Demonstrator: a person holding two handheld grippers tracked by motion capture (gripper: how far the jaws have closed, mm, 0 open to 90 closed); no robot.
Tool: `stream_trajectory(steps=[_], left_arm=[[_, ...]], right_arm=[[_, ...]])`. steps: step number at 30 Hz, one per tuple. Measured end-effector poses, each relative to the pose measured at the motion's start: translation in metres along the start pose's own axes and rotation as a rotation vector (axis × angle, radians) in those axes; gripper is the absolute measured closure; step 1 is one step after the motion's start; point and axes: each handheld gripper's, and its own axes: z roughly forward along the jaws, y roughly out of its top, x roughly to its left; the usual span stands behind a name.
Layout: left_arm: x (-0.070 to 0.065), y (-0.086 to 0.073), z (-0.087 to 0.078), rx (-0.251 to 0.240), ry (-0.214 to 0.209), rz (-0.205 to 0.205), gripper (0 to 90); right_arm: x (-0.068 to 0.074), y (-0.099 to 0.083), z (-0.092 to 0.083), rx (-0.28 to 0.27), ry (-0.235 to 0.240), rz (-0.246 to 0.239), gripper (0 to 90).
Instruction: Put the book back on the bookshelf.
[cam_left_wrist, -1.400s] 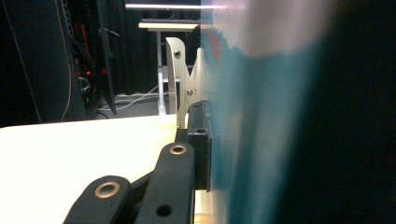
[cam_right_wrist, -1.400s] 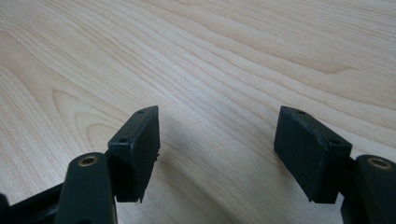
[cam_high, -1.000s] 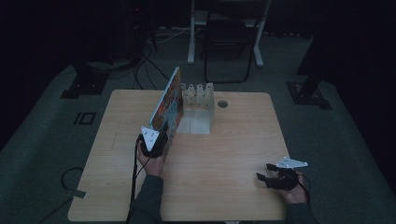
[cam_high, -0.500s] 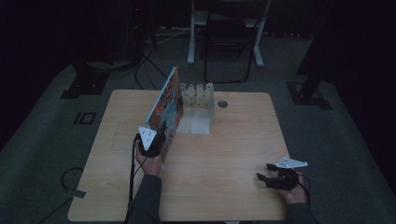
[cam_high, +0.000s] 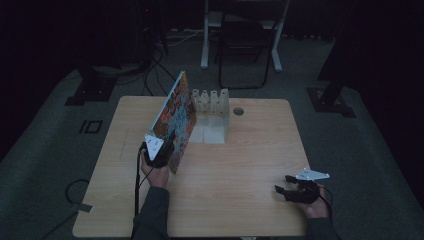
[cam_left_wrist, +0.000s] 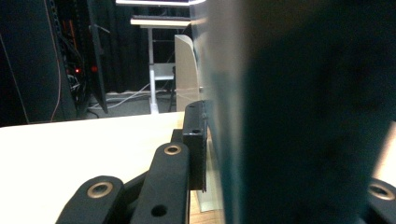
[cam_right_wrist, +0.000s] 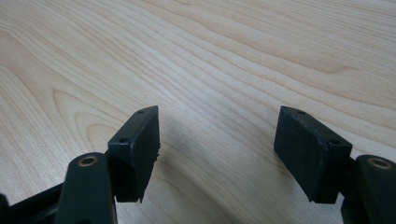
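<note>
**Book held upright beside the rack**

Table (cam_high: 240, 200) first: pale wood, with a white slotted rack (cam_high: 211, 102) near its far edge and a book (cam_high: 176, 117) standing tilted on edge just left of the rack. The book is in the left tool (cam_high: 161, 150), which grips its near lower corner; in the left gripper view the cover (cam_left_wrist: 299, 112) rises close against the black pad (cam_left_wrist: 195, 140).

To do this step well, I would judge that the book should be kept upright and guided edge-first toward a slot of the rack, bottom edge low to the table, without twisting at the corner where a thin grip can slip. The free hand could steady the rack.

Left tool: jaws nearly together, pinching the book, and just easing a little wider. Right tool (cam_high: 295, 192): spread wide, holding nothing, low over the bare table at the near right, well apart from the book.
</note>
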Motion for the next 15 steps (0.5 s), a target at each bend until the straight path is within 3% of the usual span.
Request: stream_trajectory(steps=[15], left_arm=[[0.0038,-0.0002,-0.0007,0.001,-0.010,0.019,76.9]], right_arm=[[0.0000,0.0000,0.0000,0.000,0.000,0.000,30.5]])
